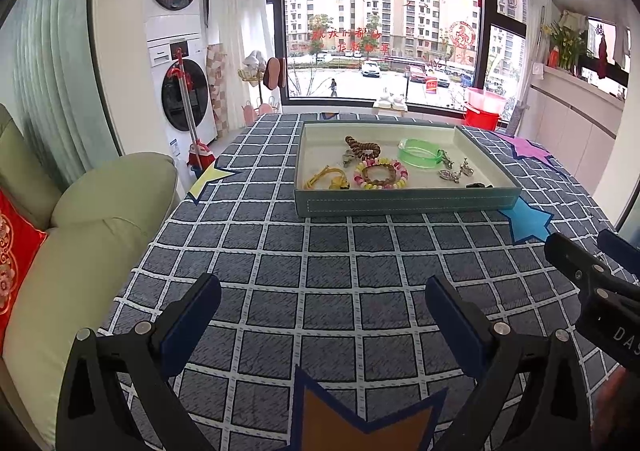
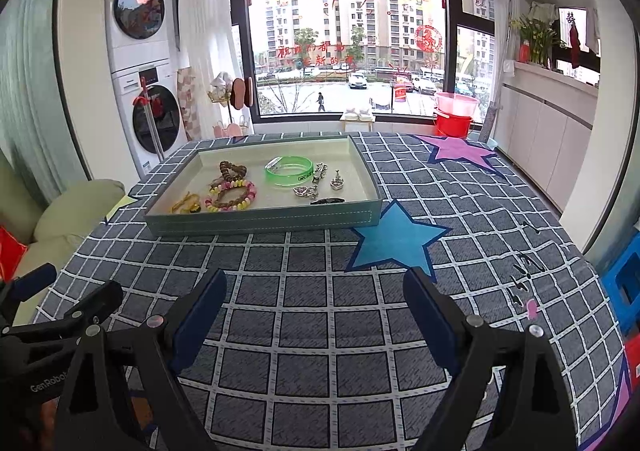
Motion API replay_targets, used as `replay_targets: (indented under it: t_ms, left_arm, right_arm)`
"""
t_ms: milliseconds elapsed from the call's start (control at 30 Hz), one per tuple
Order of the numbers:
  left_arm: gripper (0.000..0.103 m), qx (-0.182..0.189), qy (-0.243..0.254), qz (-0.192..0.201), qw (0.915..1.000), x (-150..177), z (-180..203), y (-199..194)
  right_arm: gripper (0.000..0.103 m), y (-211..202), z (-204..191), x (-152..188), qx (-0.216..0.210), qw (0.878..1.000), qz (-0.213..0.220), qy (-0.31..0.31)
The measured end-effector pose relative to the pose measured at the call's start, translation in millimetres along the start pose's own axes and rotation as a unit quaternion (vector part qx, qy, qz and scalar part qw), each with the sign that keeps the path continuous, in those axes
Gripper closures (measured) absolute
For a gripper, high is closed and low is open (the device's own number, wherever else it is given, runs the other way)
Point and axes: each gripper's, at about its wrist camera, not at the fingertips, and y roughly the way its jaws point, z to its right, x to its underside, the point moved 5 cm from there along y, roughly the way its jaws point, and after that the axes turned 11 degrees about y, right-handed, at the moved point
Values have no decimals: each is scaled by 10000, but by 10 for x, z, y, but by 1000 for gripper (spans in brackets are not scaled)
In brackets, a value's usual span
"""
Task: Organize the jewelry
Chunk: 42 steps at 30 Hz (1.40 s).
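A shallow grey-green tray [image 1: 404, 205] [image 2: 260, 219] sits at the far side of the checked tablecloth. In it lie a green bangle [image 1: 420, 153] [image 2: 289, 170], a pink-and-yellow bead bracelet [image 1: 380, 173] [image 2: 231, 194], a brown bead bracelet [image 1: 362, 149] [image 2: 232, 170], a yellow cord piece [image 1: 328, 179] [image 2: 185, 204], silver charms [image 1: 454, 170] [image 2: 316, 183] and a small black clip [image 1: 478, 185] [image 2: 327, 201]. My left gripper [image 1: 323, 305] and right gripper [image 2: 315, 303] are both open and empty, hovering over the cloth well short of the tray.
The cloth has star patches: blue [image 2: 396, 239], purple [image 2: 460, 150], yellow [image 1: 208, 181]. A green sofa [image 1: 80, 243] with a red cushion stands at the left. A red bucket [image 2: 454, 121] is beyond the table, and a blue crate [image 2: 626, 283] at the right.
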Motion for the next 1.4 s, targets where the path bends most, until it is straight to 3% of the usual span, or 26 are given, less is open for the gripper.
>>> replay_targets:
  t_ms: [1400]
  left_arm:
    - [0, 20, -21, -56, 10000, 40, 19, 13]
  right_arm:
    - [11, -4, -14, -4, -11, 10000, -7, 21]
